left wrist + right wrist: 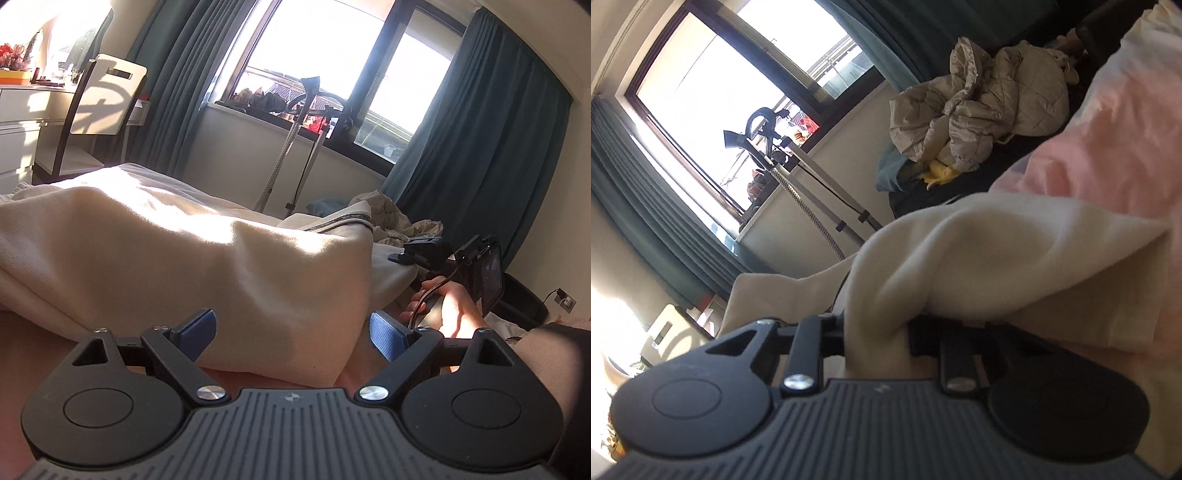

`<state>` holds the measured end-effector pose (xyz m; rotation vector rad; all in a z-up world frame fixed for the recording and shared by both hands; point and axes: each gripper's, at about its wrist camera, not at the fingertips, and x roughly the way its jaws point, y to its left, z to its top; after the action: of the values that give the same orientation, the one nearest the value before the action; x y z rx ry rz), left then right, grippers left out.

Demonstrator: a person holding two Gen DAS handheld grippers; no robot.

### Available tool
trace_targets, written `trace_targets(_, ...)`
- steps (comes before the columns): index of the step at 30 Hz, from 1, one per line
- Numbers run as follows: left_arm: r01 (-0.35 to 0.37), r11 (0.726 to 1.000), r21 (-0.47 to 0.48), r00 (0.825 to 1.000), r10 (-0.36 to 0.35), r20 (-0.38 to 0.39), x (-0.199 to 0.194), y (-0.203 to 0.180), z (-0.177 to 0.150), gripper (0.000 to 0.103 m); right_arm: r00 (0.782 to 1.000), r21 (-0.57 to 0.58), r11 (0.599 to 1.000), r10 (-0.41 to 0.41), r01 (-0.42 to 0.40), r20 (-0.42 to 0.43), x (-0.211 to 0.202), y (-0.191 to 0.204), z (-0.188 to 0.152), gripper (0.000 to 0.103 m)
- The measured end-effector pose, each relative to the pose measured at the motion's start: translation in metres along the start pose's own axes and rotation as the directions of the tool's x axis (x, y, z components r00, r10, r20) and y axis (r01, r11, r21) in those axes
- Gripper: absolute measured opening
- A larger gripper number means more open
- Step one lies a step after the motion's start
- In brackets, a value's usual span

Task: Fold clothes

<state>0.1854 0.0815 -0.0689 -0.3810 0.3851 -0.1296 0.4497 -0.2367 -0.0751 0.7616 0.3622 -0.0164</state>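
1. My left gripper (291, 332): jaws spread wide, blue pads (384, 334) bare, nothing between them. It sits low over the pinkish bedsheet (29, 328).
2. Cream garment (166, 251): directly ahead of my left gripper, its near folded edge lying between and just beyond the open fingers, not pinched. It stretches away to the left across the bed in sunlight.
3. My right gripper (875, 332): clamped on a bunched fold of the cream garment (979, 254); cloth rises out of the closed fingers and drapes forward and to the right over them.
4. Seen from the left wrist, my right gripper (413, 253) lies ahead and to the right, at the garment's far edge, with my right hand (450, 306) on its handle.
5. Pink bedsheet (1100, 122): beyond and right of my right gripper, under the garment.
6. Quilted beige jacket (990, 96): crumpled, well ahead of my right gripper, apart from the garment.
7. Garment steamer stand (295, 147): upright past the bed, in front of the window (314, 44).
8. Teal curtains (491, 129): either side of the window.
9. White chair (103, 99): far left, at a desk.
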Motion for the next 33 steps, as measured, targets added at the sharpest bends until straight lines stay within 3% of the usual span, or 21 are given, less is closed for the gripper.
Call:
trace_targets(3,0.011,1.0,-0.005,1.0,-0.011,0.022,-0.007,0.001,0.003,0.092,0.995,-0.049,0.998,-0.027,0.032,0.095,-0.035,0.007,0.033,0.021)
trace_targets(13,0.041,0.999,0.015,0.997,-0.042,0.062,-0.023,-0.008,0.009,0.092,0.968,-0.149,0.979,-0.107,0.143,0.228,-0.166,-0.038,0.117,0.019)
trace_targets(17,0.045,0.999,0.024,0.997,-0.046,0.056,-0.023,-0.011,0.007,0.092,0.966,-0.151,0.97,-0.158,0.191,0.204,-0.203,-0.08,0.103,0.019)
trace_targets(20,0.044,0.999,0.028,0.998,-0.045,0.044,-0.018,-0.01,0.006,0.092,0.98,-0.089,0.98,-0.171,0.18,0.099,-0.221,-0.126,0.078,0.02)
trace_targets(25,0.037,0.999,0.035,0.999,-0.038,0.012,-0.01,-0.014,-0.001,0.092,0.995,0.104,0.99,-0.099,0.1,-0.014,-0.234,-0.187,0.05,0.026)
trace_targets(28,0.031,0.999,0.039,1.0,-0.031,-0.003,-0.006,-0.016,-0.005,0.092,0.999,0.287,0.957,-0.034,0.038,-0.02,-0.232,-0.218,0.041,0.039)
trace_targets(31,0.025,0.999,0.037,1.0,-0.024,-0.013,-0.001,-0.017,-0.008,0.092,1.0,0.36,0.933,-0.024,0.024,-0.003,-0.226,-0.236,0.044,0.052)
trace_targets(33,0.022,0.999,0.047,1.0,-0.021,-0.015,0.001,-0.02,-0.01,0.092,0.999,0.416,0.909,-0.035,0.021,0.026,-0.229,-0.252,0.049,0.067)
